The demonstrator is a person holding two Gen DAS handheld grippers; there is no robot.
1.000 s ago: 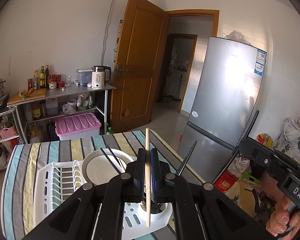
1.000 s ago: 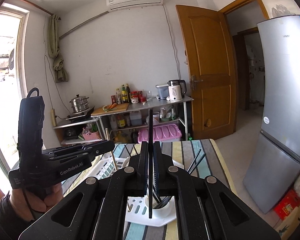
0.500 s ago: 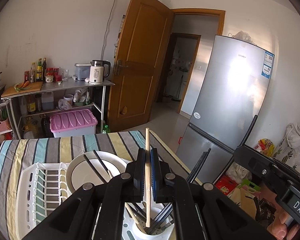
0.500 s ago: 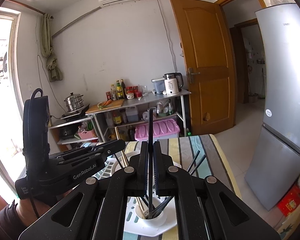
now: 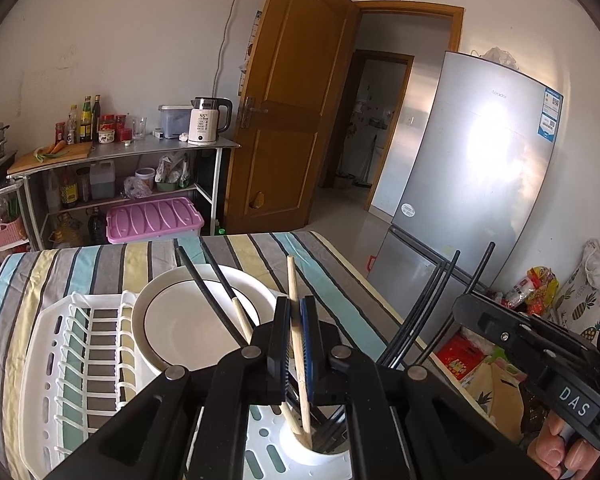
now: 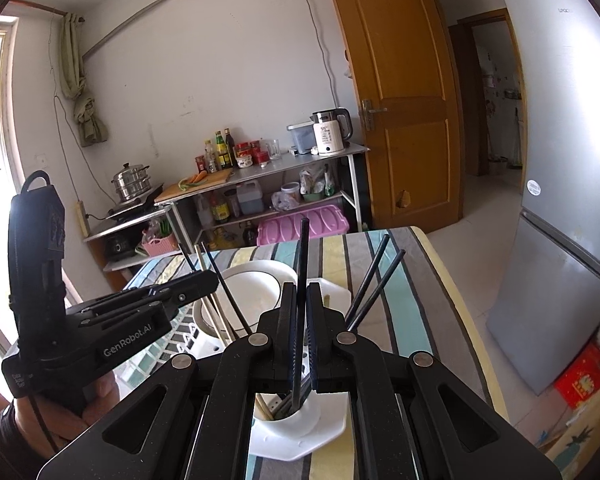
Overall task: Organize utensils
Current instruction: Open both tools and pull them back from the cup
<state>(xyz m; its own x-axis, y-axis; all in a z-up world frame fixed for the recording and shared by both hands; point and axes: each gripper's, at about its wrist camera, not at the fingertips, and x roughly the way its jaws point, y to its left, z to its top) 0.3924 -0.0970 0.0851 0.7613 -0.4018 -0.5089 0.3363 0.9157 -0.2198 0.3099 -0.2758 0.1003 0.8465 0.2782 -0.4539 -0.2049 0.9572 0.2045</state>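
Observation:
My left gripper point(image 5: 295, 320) is shut on a wooden chopstick point(image 5: 296, 320), upright, its lower end inside the white utensil cup point(image 5: 320, 450) of the dish rack point(image 5: 60, 360). My right gripper point(image 6: 300, 316) is shut on a black chopstick point(image 6: 302, 280), its lower end inside the same cup point(image 6: 296, 420). Several black chopsticks point(image 5: 432, 312) and a wooden-tipped one stand in the cup and lean outward. Each gripper shows in the other's view, the right one point(image 5: 540, 356) and the left one point(image 6: 120, 328).
A white bowl point(image 5: 188, 320) sits in the rack on a striped tablecloth point(image 5: 100, 264). Beyond the table are a metal shelf point(image 5: 120, 156) with bottles and a kettle, a pink box, a wooden door and a grey fridge point(image 5: 472, 184).
Both grippers have moved down and forward over the cup. The lower ends of both chopsticks, a second ago just above the cup, are now inside it.

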